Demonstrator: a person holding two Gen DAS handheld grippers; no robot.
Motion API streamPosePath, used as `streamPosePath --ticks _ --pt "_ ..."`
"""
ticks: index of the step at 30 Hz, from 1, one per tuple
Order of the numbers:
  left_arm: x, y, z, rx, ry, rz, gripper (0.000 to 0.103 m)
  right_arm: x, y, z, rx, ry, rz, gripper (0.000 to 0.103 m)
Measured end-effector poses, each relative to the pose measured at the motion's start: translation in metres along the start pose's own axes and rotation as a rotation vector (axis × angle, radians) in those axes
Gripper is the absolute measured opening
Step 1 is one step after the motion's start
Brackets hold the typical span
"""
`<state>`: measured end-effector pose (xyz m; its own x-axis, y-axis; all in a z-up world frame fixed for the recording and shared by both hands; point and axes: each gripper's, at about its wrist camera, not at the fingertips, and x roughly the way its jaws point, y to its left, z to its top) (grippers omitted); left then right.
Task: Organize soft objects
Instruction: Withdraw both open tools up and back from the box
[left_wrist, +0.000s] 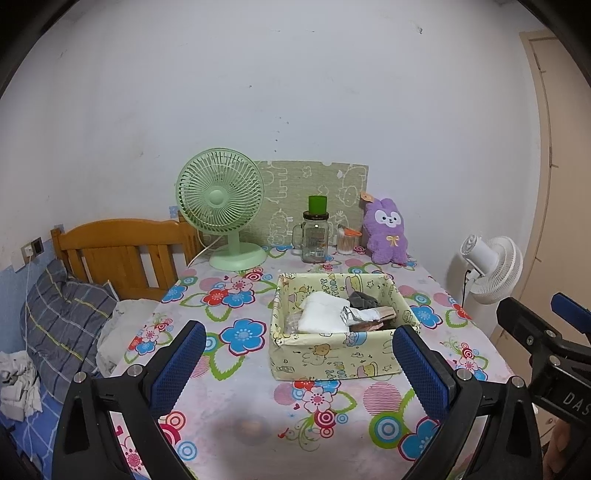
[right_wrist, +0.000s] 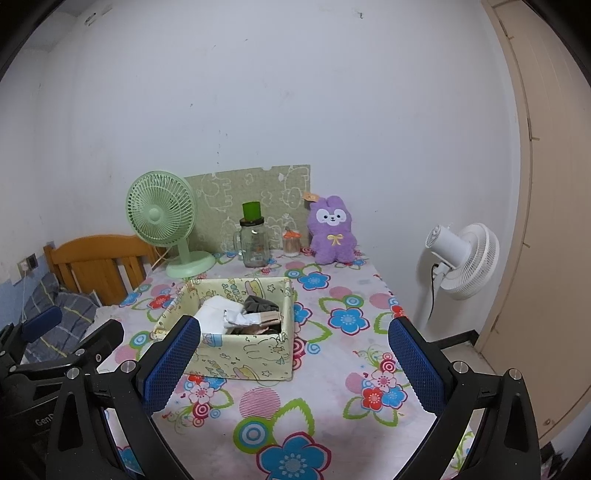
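A pale yellow cartoon-print fabric box (left_wrist: 332, 358) (right_wrist: 243, 354) sits mid-table on the floral cloth. Inside lie folded white cloth (left_wrist: 321, 314) (right_wrist: 212, 317), a dark grey piece (left_wrist: 364, 299) (right_wrist: 260, 304) and a crumpled silver and tan item (left_wrist: 364, 315). A purple plush rabbit (left_wrist: 386, 230) (right_wrist: 332, 230) stands upright at the back by the wall. My left gripper (left_wrist: 299, 365) is open and empty, hovering near the table's front, short of the box. Open and empty too, my right gripper (right_wrist: 295, 363) hangs to the right of the box.
At the back stand a green desk fan (left_wrist: 221, 206) (right_wrist: 162, 218), a glass jar with green lid (left_wrist: 316, 232) (right_wrist: 253, 240), a small swab jar (left_wrist: 345, 242) and a green patterned board (left_wrist: 314, 192). A white floor fan (right_wrist: 461, 258) stands right; a wooden headboard (left_wrist: 122, 251) and bedding lie left.
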<state>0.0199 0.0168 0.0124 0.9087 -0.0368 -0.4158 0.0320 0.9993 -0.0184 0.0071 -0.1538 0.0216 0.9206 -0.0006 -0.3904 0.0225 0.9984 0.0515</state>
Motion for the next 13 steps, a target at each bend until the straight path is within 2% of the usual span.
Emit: streamPosePath --ticks 13 --pt "-0.0007 -0.0042 0.0014 0.008 -0.003 0.002 0.102 0.0025 -0.0024 0.0000 0.012 0.006 0.002 0.103"
